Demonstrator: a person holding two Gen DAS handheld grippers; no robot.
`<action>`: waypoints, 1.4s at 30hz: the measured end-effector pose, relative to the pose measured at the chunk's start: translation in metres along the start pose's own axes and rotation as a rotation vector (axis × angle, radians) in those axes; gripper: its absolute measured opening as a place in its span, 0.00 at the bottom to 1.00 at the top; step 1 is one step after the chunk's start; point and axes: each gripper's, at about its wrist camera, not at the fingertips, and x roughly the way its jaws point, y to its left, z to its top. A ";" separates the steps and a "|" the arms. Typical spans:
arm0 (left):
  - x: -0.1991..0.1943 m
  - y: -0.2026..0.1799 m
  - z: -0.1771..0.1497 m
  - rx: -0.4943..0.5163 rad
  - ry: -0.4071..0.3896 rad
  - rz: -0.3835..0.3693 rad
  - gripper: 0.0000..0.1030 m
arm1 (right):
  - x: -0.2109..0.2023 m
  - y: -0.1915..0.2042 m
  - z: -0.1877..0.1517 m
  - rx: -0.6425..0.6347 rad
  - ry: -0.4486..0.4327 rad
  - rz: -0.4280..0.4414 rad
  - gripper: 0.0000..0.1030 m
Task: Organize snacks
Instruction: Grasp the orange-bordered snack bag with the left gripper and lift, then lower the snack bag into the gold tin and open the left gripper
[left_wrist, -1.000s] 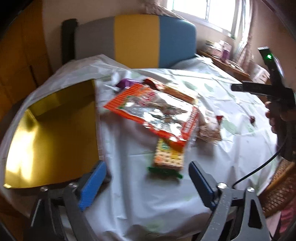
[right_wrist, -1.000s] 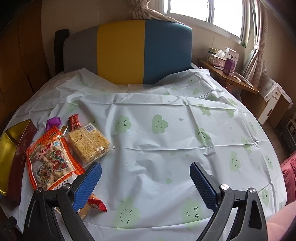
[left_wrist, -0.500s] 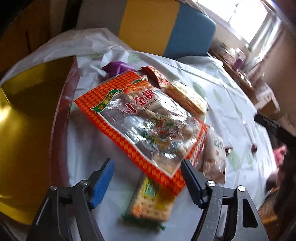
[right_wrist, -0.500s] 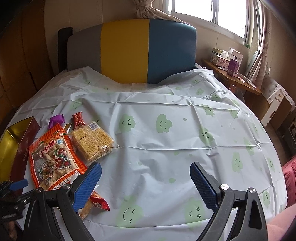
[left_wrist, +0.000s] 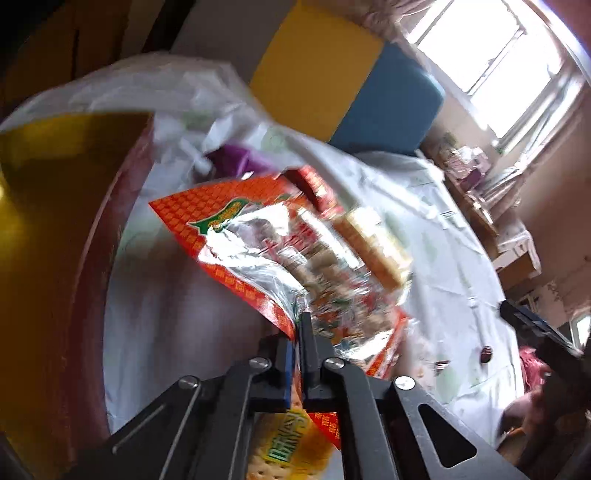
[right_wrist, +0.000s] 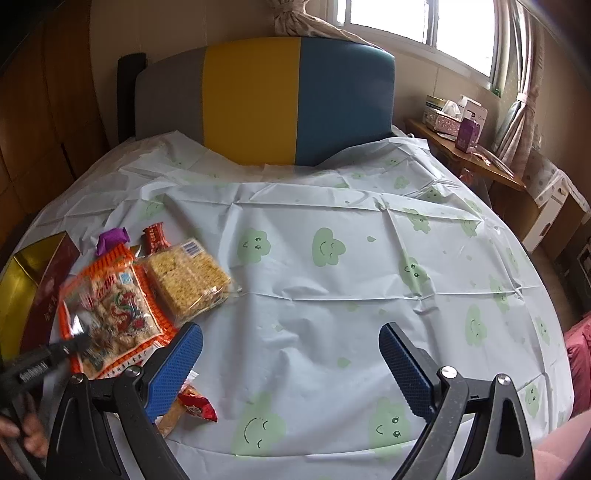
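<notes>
Two grippers are at work, and the risk sits with the left one. Well off to the left of its jaws stands the gold-lined box, its dark red wall nearest the snacks. The left gripper has its jaws clamped together on the near corner of the orange snack bag, only a thin edge of film between the pads, so the bag could slide free or tear at the seal if it is swung fast toward the box. Directly beneath the jaws lies the yellow cracker pack, which the lifted bag may drag along or flip. Just beyond the jaws and to their right, the rice-crisp pack lies against the bag and could be pulled askew, nudging the purple candy and red candy behind it. Far right, the right gripper hangs with its jaws wide apart over bare tablecloth, holding nothing; the small red packet by its left pad could be knocked.
</notes>
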 end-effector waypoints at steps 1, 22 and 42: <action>-0.006 -0.005 0.002 0.030 -0.017 0.001 0.00 | 0.000 0.001 -0.001 -0.004 0.002 -0.003 0.95; -0.090 -0.021 0.060 0.172 -0.217 -0.056 0.00 | 0.015 0.008 -0.006 -0.065 0.062 -0.053 0.89; -0.184 0.089 0.071 0.154 -0.216 0.120 0.00 | 0.021 0.014 -0.010 -0.099 0.092 -0.094 0.89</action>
